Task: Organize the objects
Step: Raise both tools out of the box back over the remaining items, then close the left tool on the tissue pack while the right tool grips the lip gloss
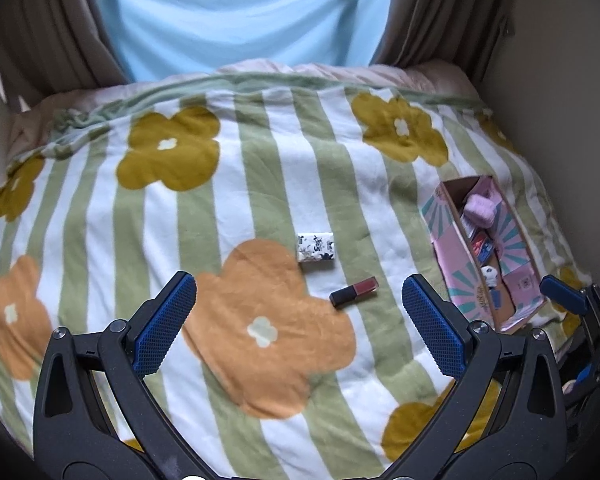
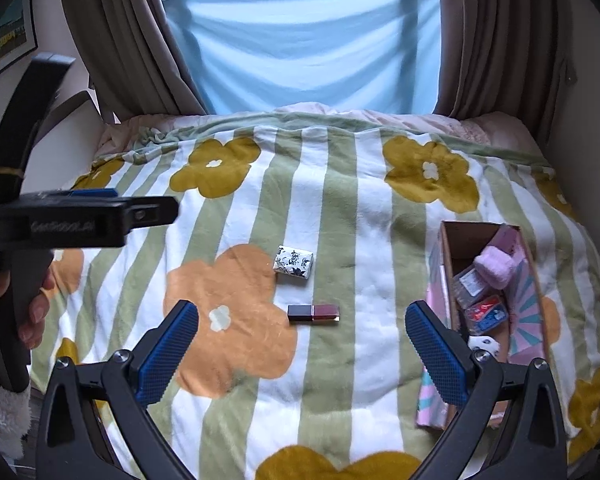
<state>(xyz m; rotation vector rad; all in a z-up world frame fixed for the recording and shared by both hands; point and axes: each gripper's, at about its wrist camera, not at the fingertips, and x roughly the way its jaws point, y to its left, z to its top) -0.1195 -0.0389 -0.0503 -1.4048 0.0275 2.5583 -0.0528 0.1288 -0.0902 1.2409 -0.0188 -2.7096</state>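
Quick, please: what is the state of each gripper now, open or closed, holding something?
Left gripper: open, holding nothing.
Right gripper: open, holding nothing.

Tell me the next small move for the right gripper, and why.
Probably lower the open right gripper onto the lipstick. It lies loose on the blanket, almost between the fingers, nearer than the patterned packet. The box on the right already holds other items, so the lipstick likely goes there next.
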